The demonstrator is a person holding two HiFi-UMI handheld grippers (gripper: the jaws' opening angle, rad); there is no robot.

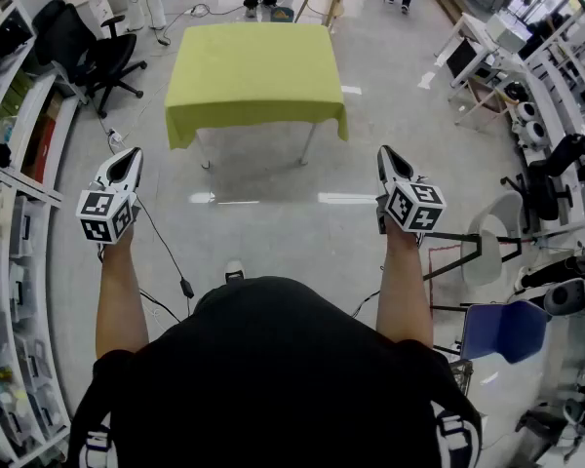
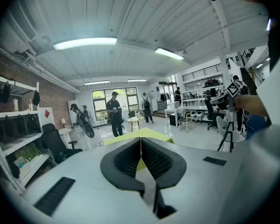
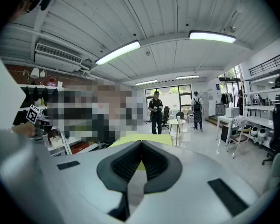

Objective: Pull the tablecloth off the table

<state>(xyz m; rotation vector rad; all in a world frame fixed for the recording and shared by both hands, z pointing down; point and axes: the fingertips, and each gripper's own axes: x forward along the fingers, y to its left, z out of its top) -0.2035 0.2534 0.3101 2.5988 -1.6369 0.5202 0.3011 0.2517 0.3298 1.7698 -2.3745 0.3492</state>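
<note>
Two grippers, both empty: your left gripper (image 1: 132, 156) and right gripper (image 1: 384, 152) have their jaws pressed together w/ nothing between them. You hold them level, one each side, aimed at the tablecloth (image 1: 253, 71) — prob. lined up for its two near corners. The tablecloth covers the whole table (image 1: 310, 144) and hangs over every edge, well apart from you, untouched. No readable writing or brand anywhere; the cubes (image 1: 107, 214) carry only black-and-white square markers.
</note>
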